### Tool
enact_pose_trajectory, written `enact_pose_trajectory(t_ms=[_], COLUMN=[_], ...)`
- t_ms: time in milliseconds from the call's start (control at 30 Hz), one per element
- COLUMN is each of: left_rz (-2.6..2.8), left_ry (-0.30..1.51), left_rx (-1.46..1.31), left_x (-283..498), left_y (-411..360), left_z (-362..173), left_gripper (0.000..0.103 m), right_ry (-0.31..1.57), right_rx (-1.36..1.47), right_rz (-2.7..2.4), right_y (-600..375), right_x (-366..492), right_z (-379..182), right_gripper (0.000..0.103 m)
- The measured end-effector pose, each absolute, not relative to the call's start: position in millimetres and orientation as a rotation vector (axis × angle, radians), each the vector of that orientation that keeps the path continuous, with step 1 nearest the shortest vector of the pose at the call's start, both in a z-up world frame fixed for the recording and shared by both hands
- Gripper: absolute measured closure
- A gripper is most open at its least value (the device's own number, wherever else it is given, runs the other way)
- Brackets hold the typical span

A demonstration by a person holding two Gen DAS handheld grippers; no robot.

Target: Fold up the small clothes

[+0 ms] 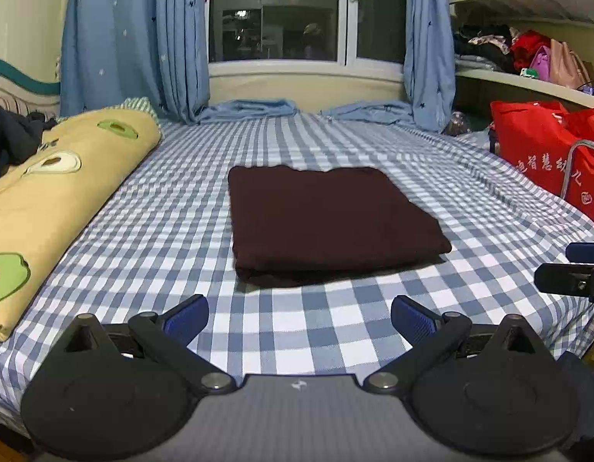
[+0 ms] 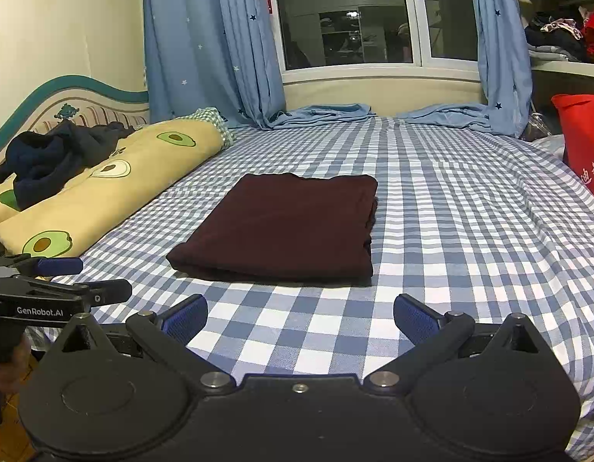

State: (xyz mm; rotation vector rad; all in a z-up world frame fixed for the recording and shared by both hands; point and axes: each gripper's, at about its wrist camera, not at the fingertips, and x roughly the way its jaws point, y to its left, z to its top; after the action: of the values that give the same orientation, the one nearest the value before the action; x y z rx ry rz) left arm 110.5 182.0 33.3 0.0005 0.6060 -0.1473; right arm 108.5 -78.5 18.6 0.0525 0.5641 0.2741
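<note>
A dark maroon garment (image 1: 328, 223) lies folded into a flat rectangle on the blue-and-white checked bed sheet (image 1: 173, 231); it also shows in the right wrist view (image 2: 285, 227). My left gripper (image 1: 299, 321) is open and empty, hovering over the sheet just short of the garment's near edge. My right gripper (image 2: 301, 321) is open and empty, also a little short of the near edge. The right gripper shows at the right edge of the left wrist view (image 1: 574, 269), and the left gripper at the left edge of the right wrist view (image 2: 62, 281).
A rolled yellow avocado-print quilt (image 2: 104, 188) lies along the bed's left side with dark clothes (image 2: 54, 158) heaped on it. Red bags (image 1: 547, 154) stand at the bed's right. Blue curtains (image 2: 204, 46) and a window are at the far end; shelves (image 1: 528, 81) at right.
</note>
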Motion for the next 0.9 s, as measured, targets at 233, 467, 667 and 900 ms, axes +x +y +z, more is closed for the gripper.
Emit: enact_pose_trajectory(t_ms=[233, 467, 667, 900], left_rz=[-0.121, -0.151, -0.122, -0.125], left_ry=[0.594, 0.612, 0.589, 0.61], left_rx=[0.054, 0.012, 0.062, 0.063], left_x=[109.6, 109.9, 108.1, 109.9], left_y=[179.3, 180.7, 177.1, 178.9], left_z=[32.7, 33.9, 33.8, 30.2], left_gripper=[0.001, 0.001, 0.001, 0.001], right_ry=[0.567, 0.568, 0.568, 0.567], right_rx=[0.05, 0.049, 0.048, 0.046], right_rz=[0.28, 0.28, 0.28, 0.277], right_y=[-76.9, -76.7, -76.4, -76.5], right_x=[107.8, 107.6, 107.6, 107.5], right_z=[17.9, 17.6, 17.3, 16.9], right_gripper=[0.001, 0.0, 0.001, 0.0])
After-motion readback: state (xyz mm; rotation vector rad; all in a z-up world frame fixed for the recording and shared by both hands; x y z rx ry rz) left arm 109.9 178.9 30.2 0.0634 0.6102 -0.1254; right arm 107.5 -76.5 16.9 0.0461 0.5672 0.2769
